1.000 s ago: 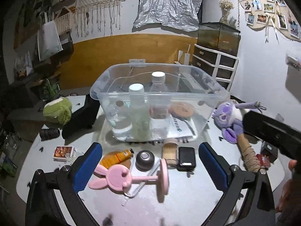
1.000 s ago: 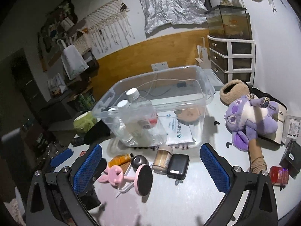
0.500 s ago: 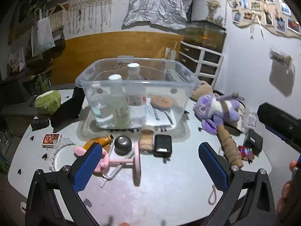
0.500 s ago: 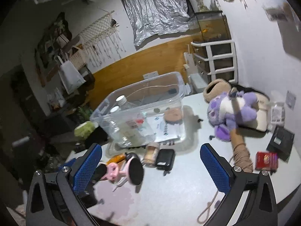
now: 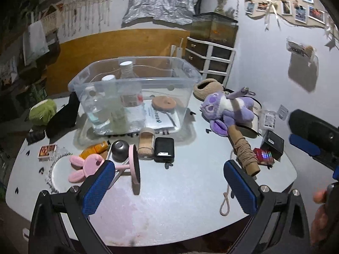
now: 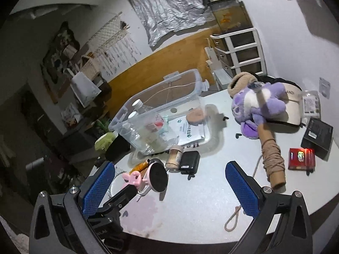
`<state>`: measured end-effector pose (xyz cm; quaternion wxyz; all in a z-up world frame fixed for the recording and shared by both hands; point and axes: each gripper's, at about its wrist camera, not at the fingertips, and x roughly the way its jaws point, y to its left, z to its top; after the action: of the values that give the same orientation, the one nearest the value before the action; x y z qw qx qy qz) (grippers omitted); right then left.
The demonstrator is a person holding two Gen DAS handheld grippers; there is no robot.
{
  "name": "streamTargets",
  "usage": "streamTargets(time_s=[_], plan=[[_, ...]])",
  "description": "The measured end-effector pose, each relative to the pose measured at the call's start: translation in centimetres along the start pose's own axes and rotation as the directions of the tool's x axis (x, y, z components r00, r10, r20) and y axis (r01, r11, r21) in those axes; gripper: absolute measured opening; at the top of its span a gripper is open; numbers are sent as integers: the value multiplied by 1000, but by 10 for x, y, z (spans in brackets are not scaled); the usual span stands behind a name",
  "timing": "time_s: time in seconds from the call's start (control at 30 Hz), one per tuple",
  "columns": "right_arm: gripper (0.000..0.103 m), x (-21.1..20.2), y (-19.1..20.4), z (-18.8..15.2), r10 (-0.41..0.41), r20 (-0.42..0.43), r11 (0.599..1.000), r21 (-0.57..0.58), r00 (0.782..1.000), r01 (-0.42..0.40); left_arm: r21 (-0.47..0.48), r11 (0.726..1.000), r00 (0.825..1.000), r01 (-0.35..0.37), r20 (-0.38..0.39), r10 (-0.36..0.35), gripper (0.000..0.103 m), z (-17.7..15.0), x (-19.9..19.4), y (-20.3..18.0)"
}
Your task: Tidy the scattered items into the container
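A clear plastic bin (image 5: 182, 72) (image 6: 197, 80) stands at the table's back and holds bottles (image 5: 115, 105), a paper packet and a round cork disc (image 5: 164, 103). In front of it lie a pink rabbit mirror (image 5: 89, 165) (image 6: 156, 174), a black power bank (image 5: 164, 149) (image 6: 189, 162), a tan jar (image 5: 146, 142), an orange tube (image 5: 95, 148) and a dark dome (image 5: 120, 149). A purple plush (image 5: 226, 108) (image 6: 260, 103) and a twine spool (image 5: 243, 152) (image 6: 272, 158) lie to the right. My left gripper (image 5: 169, 188) and right gripper (image 6: 169, 188) are both open and empty above the table's front edge.
A red box (image 6: 302, 158), a black box (image 6: 317, 134) and a visor cap (image 6: 292, 97) lie at the right. A green plush (image 5: 42, 111), a matchbox (image 5: 47, 150) and a black object (image 5: 62, 116) sit at the left. A drawer unit (image 5: 209, 57) with a fish tank stands behind.
Both grippers have pulled back and risen away from the bin, so more of the table shows. Both stay open and nothing on the table has moved.
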<state>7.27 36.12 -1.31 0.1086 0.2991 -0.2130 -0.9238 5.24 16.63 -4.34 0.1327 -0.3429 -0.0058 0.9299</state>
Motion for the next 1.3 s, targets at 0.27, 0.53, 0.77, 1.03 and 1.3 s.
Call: streamTargets(time_s=[0.27, 0.53, 0.77, 1.03, 1.3], plan=[[100, 19, -52, -6, -119, -115, 975, 172, 986, 137, 13, 1000, 1000, -4, -8, 4, 103, -1, 4, -2], [55, 50, -88, -10, -174, -238, 952, 208, 955, 225, 19, 1000, 1000, -4, -3, 4, 102, 6, 10, 8], [55, 79, -122, 2, -369, -245, 919, 48, 896, 392, -18, 999, 999, -31, -30, 31, 102, 12, 21, 29], [55, 123, -171, 26, -455, -285, 883, -26, 844, 468, -58, 997, 996, -58, -66, 54, 102, 18, 34, 55], [66, 163, -200, 38, -513, -349, 846, -54, 784, 530, -49, 996, 995, -77, -74, 73, 102, 25, 41, 73]])
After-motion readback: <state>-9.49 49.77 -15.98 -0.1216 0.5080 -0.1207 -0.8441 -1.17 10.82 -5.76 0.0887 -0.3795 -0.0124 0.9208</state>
